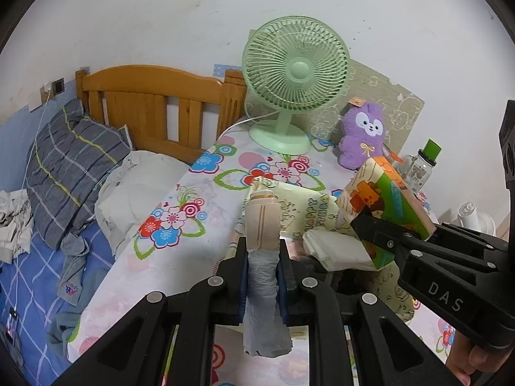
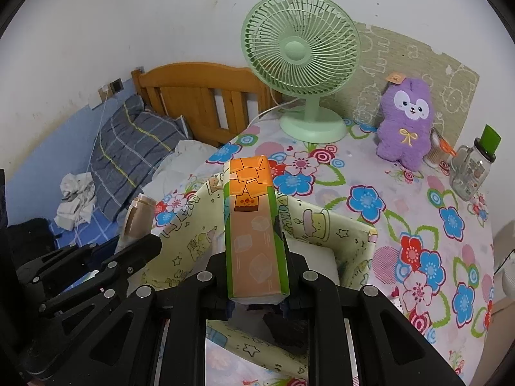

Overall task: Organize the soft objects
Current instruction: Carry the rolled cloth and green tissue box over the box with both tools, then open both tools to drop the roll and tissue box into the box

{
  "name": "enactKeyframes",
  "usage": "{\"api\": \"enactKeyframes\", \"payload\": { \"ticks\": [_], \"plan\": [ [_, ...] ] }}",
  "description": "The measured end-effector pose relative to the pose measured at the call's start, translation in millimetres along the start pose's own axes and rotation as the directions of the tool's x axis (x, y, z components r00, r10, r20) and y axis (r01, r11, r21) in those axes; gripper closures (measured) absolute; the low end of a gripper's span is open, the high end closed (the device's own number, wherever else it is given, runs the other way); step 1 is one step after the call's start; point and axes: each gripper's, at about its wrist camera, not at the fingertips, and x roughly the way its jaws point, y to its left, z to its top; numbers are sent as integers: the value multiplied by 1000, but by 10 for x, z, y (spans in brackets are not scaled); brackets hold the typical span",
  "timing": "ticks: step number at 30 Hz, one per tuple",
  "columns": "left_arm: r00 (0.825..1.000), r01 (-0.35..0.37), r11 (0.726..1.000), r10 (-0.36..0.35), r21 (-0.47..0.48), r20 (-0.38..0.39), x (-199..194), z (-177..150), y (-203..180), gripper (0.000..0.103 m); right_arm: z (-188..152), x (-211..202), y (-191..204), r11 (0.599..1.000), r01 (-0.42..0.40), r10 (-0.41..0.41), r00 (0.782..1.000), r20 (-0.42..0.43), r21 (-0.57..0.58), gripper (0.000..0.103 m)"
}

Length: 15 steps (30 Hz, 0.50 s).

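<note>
The left gripper (image 1: 262, 257) clamps a beige-and-grey pack (image 1: 261, 225) — perhaps tissues; at three o'clock, the right gripper (image 2: 256, 276) grips a green-orange pack (image 2: 254, 225) above the cloth bin (image 2: 354, 234). Judged mid-carry — next, lowering both inside.

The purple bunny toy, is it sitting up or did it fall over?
Sitting up. The purple bunny toy rests on its bottom on the flowery tablecloth, face forward, beside the green fan.

Glossy printed film wraps the tissue pack (image 2: 256, 225); fuzzy purple plush toy (image 2: 405, 122); smooth green plastic fan (image 2: 301, 51); varnished wooden headboard (image 1: 157, 106); floral cloth tabletop (image 2: 418, 218).
</note>
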Motion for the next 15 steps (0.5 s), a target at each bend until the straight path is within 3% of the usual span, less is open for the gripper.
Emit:
{"api": "enactKeyframes", "payload": {
  "ticks": [4,8,9,11,13,15],
  "plan": [
    [1000,0,1000,0,-14,-10,26,-7,71,78,18,24,72,1000,-3,3,1000,-7,-11,80],
    [1000,-2,1000,2,-18,-2,8,-2,107,58,37,48,100,1000,3,-3,1000,-11,-14,78],
    [1000,0,1000,0,-19,0,5,2,115,49,41,64,101,1000,7,-7,1000,-17,-13,76],
    [1000,0,1000,0,-20,3,-11,1,127,45,41,90,88,1000,23,-23,999,-30,-4,56],
    [1000,-6,1000,6,-23,12,-32,-2,146,41,38,69,61,998,68,-68,998,-17,6,42],
    [1000,-1,999,1,-36,15,-49,3,181,34,33,18,20,997,70,-70,998,1,15,36]
  ]
}}
